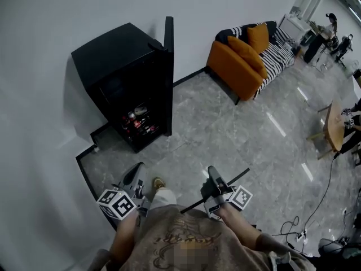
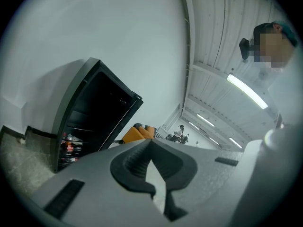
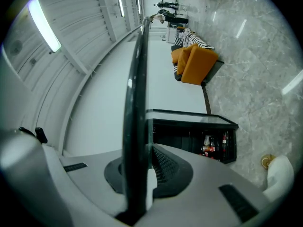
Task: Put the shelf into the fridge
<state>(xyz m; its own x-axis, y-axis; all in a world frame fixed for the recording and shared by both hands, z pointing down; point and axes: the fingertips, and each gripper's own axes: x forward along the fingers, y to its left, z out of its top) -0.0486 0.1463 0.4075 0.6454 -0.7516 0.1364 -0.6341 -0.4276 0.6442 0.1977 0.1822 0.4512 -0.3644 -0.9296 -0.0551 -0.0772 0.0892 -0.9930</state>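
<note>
The right claw [image 3: 146, 150] is clamped on the shelf [image 3: 135, 103], a thin dark pane seen edge-on in the right gripper view, rising from between the jaws up across the picture. The left claw [image 2: 151, 143] is closed, its pads meeting at the tips with nothing between them, so it takes no part in carrying the shelf. Outward from both claws, the fridge [image 1: 115, 72] stands against the white wall [image 1: 56, 16], well apart from the person [image 1: 169, 236]. Its door [image 1: 168, 55] is swung open on the side nearer the orange sofa [image 1: 240, 58], and bottles [image 1: 138, 120] fill its lower part. I judge the task to be at an early stage. The shelf is in hand and the fridge is open, but walking up to the fridge, levelling the pane at a free slot above the bottles and sliding it in are all left. Only the head view gives the layout: the shelf is a dark bar held low, short of the fridge, with grey floor [image 1: 225, 129] between. Only the right gripper view proves the grip, and it shows the fridge's open front past the shelf's edge. Only the left gripper view shows that claw empty, and it looks into the fridge's dark upper part, where I cannot make out rails or a slot.
</note>
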